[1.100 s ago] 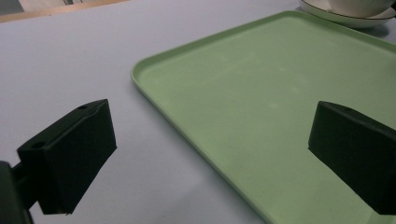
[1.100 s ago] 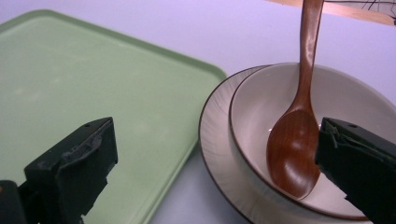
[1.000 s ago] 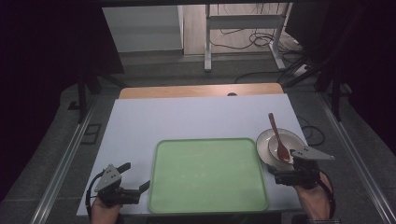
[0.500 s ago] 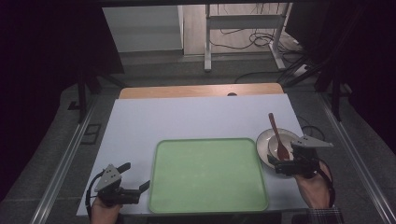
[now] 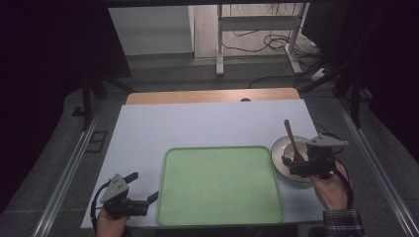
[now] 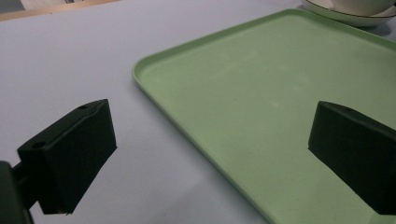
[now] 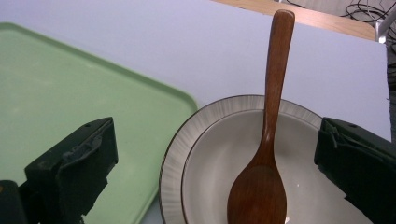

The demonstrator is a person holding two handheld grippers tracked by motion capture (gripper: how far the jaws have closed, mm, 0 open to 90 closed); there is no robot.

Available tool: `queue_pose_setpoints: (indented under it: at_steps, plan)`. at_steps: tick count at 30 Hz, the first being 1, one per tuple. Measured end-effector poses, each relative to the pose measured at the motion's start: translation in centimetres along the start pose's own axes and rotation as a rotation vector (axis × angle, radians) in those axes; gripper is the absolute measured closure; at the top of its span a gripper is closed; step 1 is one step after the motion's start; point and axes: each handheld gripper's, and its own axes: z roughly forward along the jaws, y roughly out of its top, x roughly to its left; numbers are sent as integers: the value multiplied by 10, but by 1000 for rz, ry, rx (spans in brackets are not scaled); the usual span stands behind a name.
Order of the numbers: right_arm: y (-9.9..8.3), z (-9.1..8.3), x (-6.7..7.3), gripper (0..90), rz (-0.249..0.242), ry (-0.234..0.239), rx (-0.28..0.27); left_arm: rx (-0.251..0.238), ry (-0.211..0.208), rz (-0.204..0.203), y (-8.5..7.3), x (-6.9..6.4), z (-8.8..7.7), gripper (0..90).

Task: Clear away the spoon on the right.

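My right gripper (image 5: 296,165) hangs over the bowl (image 5: 281,150) at the right of the high view, jaws wide apart, gripping nothing. The spoon (image 7: 266,140) lies in the bowl, handle pointing up-frame. My left gripper (image 5: 143,190), lower left, gapes empty beside the tray (image 5: 220,187).

High view: above near edge, facing forward-down over white desk (image 5: 207,126). Both gripper views low, close; share flat green plastic tray (image 6: 280,107) and round grey ceramic bowl (image 7: 219,154).
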Motion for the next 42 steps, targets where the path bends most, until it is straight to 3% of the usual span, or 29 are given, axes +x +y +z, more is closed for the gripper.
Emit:
queue_pose_setpoints:
  at_steps: [23,33,39,42]
  plan:
    - [25,29,-13,0,20,-26,62,3,-2,4,0,0,0,7]
    - [34,45,-19,7,34,-59,104,2,-3,5,0,0,0,7]
    - [38,51,-26,75,55,-63,131,3,-3,6,0,0,0,7]
    - [41,54,-28,160,46,-86,146,4,-4,7,0,0,1,7]
